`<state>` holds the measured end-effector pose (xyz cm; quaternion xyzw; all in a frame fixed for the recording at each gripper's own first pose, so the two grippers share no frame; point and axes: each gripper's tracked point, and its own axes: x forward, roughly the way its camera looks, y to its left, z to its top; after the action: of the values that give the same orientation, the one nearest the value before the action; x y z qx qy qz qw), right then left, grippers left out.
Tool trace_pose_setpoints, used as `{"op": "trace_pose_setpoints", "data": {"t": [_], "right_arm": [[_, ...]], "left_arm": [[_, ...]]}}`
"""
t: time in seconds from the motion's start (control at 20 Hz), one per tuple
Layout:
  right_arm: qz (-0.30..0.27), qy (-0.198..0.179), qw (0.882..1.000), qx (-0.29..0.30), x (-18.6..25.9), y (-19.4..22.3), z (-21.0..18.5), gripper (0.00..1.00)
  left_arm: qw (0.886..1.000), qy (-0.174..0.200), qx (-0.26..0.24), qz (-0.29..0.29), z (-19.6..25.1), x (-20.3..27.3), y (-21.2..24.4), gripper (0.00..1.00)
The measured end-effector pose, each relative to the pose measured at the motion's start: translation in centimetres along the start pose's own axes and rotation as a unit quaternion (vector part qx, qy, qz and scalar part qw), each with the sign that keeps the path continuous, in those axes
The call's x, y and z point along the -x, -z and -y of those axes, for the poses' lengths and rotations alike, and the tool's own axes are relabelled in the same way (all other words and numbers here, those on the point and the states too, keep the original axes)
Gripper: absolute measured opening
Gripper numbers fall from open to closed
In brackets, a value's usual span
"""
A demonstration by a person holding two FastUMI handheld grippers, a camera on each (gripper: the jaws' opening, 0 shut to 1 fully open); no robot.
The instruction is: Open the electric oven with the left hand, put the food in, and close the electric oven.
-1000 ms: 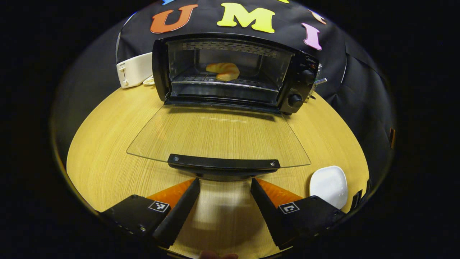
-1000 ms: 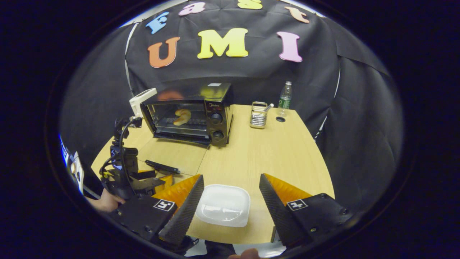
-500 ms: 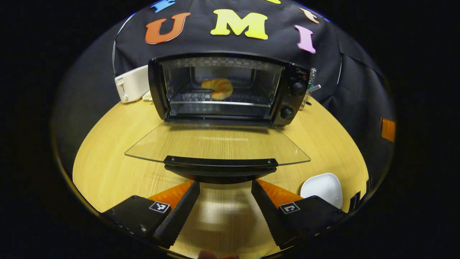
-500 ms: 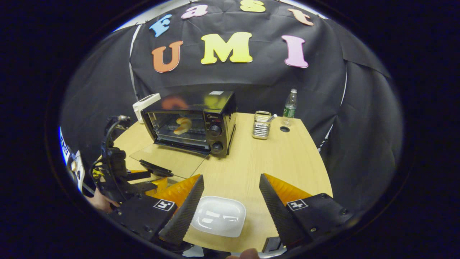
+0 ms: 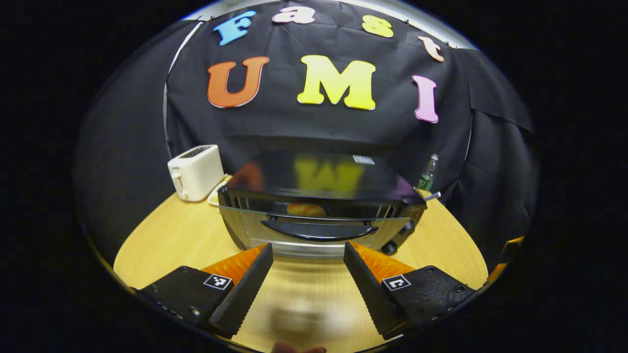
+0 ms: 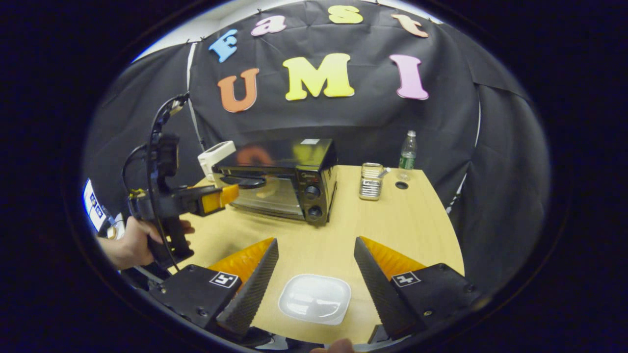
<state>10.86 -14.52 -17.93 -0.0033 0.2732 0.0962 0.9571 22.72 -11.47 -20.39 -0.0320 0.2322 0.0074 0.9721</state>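
Oven (image 5: pixel 319 206) sits far on the table (image 5: pixel 167 235), door (image 5: pixel 314 233) nearly shut, food (image 5: pixel 305 210) inside. Left gripper (image 5: pixel 308 255), fingers spread and empty, is near the door handle (image 5: pixel 319 230). Right gripper (image 6: pixel 316 250), wide and empty, hovers over a plate (image 6: pixel 315 299).

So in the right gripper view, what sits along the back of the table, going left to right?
White toaster → black electric oven with its glass door nearly shut → small shiny metal rack → clear plastic water bottle.

dim booth, sharp centre, fisheye-bent edges, glare on the oven door (image 5: pixel 314 230)
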Motion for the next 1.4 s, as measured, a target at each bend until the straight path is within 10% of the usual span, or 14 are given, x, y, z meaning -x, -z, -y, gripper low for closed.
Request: {"op": "trace_pose_setpoints", "data": {"t": [0.85, 1.4], "right_arm": [[0.195, 0.041, 0.980, -0.002, 19.1, -7.7, -13.8, 0.97], [0.225, 0.063, 0.972, -0.011, 26.8, -3.4, -18.5, 0.98]], "left_arm": [[0.985, 0.015, 0.029, 0.170, -6.0, 33.6, -7.8, 0.94], [0.979, 0.027, 0.031, 0.200, -6.9, 42.0, -5.8, 0.94]]}}
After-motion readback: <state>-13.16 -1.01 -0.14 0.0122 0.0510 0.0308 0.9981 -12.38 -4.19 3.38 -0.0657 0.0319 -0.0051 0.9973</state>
